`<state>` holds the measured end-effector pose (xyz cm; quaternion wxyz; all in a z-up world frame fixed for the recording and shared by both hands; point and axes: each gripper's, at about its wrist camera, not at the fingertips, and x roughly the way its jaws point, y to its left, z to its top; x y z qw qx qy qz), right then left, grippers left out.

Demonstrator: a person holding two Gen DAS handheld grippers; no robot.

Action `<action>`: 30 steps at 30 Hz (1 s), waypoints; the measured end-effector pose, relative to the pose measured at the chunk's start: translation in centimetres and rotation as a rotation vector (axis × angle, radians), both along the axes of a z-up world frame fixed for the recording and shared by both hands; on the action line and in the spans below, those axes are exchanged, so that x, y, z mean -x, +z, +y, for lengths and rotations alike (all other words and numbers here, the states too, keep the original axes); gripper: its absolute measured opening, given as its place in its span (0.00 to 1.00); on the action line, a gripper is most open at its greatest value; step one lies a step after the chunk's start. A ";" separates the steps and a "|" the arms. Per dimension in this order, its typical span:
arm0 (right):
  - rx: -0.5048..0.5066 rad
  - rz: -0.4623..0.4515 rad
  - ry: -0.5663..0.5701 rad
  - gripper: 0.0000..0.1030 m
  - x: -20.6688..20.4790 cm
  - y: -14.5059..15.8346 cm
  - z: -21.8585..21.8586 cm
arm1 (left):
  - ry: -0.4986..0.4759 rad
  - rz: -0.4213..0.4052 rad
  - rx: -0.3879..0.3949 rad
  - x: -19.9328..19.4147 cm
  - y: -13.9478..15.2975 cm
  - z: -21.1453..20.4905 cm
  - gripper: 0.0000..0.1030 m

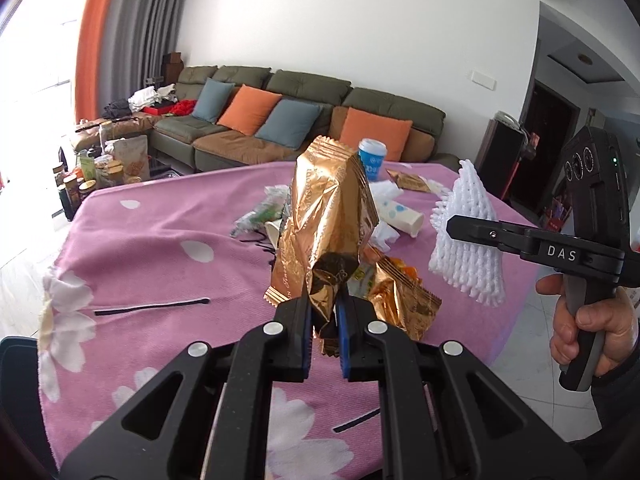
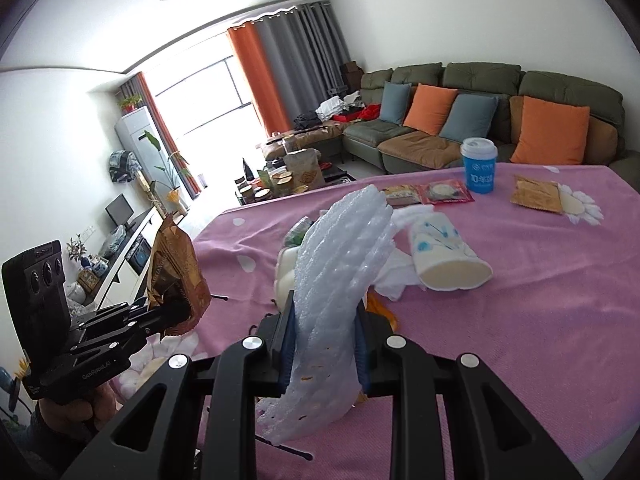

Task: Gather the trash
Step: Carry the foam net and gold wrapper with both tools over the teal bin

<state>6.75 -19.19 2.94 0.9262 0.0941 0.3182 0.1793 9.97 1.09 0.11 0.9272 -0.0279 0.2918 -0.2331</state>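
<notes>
My left gripper (image 1: 324, 320) is shut on the lower end of a crumpled gold foil wrapper (image 1: 328, 208), which stands up above the pink flowered tablecloth (image 1: 160, 248). My right gripper (image 2: 324, 332) is shut on a white foam net sleeve (image 2: 340, 264), which arches up and away between its blue pads. Both pieces hang clear of the cloth. In the left wrist view the right gripper (image 1: 452, 226) holds the foam net (image 1: 468, 240) at the right. In the right wrist view the left gripper (image 2: 176, 312) grips the gold wrapper (image 2: 176, 256) at the left.
More litter lies mid-table: a tipped paper cup (image 2: 448, 256), white tissue (image 2: 396, 276), another gold wrapper (image 1: 404, 300), a red packet (image 2: 444, 192) and a flat gold packet (image 2: 536, 194). A blue cup (image 2: 478, 164) stands upright near the far edge. A green sofa (image 2: 480, 80) lies beyond.
</notes>
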 end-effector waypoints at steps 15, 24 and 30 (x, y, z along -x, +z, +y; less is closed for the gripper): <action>0.022 -0.077 0.393 0.22 -3.8 3.3 15.7 | 0.353 -0.083 -0.011 6.3 4.7 11.5 0.10; 0.097 -0.003 0.668 0.22 -6.1 2.5 30.8 | 0.635 -0.013 -0.037 9.0 3.3 22.0 0.10; 0.179 0.123 0.782 0.22 -7.1 -0.3 39.8 | 0.740 0.070 -0.002 9.5 0.5 27.9 0.10</action>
